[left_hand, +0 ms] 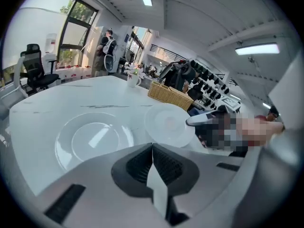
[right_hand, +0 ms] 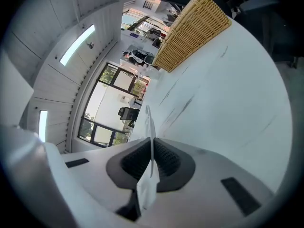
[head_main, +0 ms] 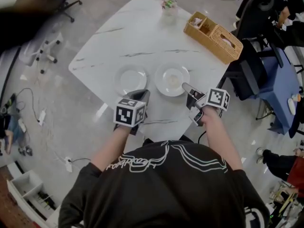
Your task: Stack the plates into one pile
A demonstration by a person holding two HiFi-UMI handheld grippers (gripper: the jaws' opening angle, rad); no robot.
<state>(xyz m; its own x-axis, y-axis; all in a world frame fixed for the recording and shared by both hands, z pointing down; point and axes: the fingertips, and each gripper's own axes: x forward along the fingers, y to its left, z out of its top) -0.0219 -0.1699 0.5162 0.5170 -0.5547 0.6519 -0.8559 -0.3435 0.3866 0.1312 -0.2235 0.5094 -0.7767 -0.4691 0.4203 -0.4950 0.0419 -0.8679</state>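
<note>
1. Two white plates lie side by side, not touching, on the marble surface (head_main: 137, 37) in the head view. The left plate (head_main: 130, 78) is just left of frame centre and the right plate (head_main: 171, 79) just right of it. The left hand-held gripper (head_main: 142, 95) hovers at the lower edge of the left plate. The right hand-held gripper (head_main: 185, 86) meets the lower-right rim of the right plate. A wicker basket (head_main: 213, 36) stands at the upper right of the surface, and a small potted plant (head_main: 168, 4) at its top edge.

2. Seen in the left gripper view, the left hand-held gripper (left_hand: 152, 146) is clenched, jaws together with nothing between them. The left plate (left_hand: 95, 137) lies flat on the surface (left_hand: 71, 99) ahead, left of centre. The right plate (left_hand: 166, 122) sits right of centre, with the tip of the right hand-held gripper (left_hand: 192, 121) at its right rim. The wicker basket (left_hand: 168, 95) stands beyond.

3. Closed jaws show in the right gripper view, where the right hand-held gripper (right_hand: 151, 144) grasps the right plate (right_hand: 148, 120). The plate appears edge-on as a thin white sliver rising from between the jaws. The surface (right_hand: 237, 103) fills the right of the frame, steeply tilted, and the wicker basket (right_hand: 190, 32) is at the upper right.
</note>
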